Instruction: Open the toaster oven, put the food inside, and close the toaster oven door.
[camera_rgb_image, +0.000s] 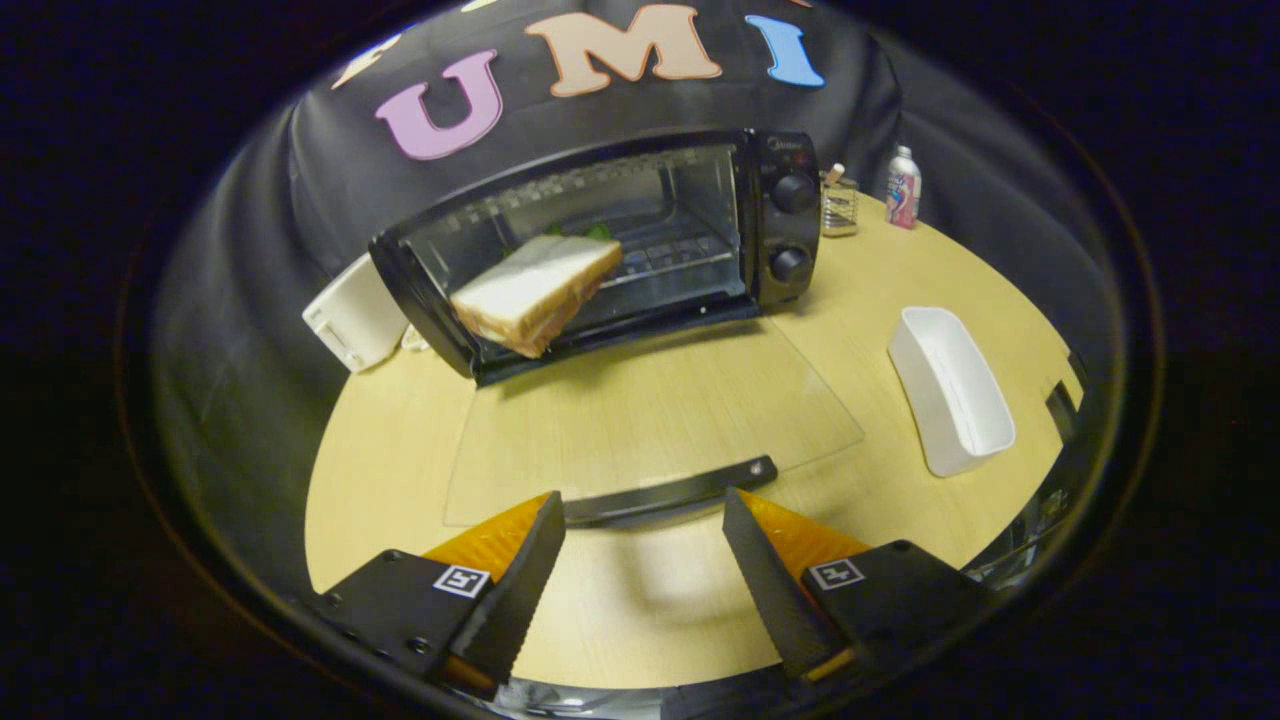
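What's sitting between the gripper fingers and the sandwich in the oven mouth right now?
In the gripper view, the open gripper faces the lowered glass door, whose handle lies just ahead of the fingers. Nothing else lies before the sandwich.

Wooden table carries toaster oven, white tray, bottle.

A small black toaster oven with two round knobs on its right side stands on the table. Its clear glass door is wide open and lies flat in front of it, with a black handle along the near edge. A slice of white bread sandwich with brown crust sits tilted at the oven's mouth, half in, its near corner sticking out over the door.
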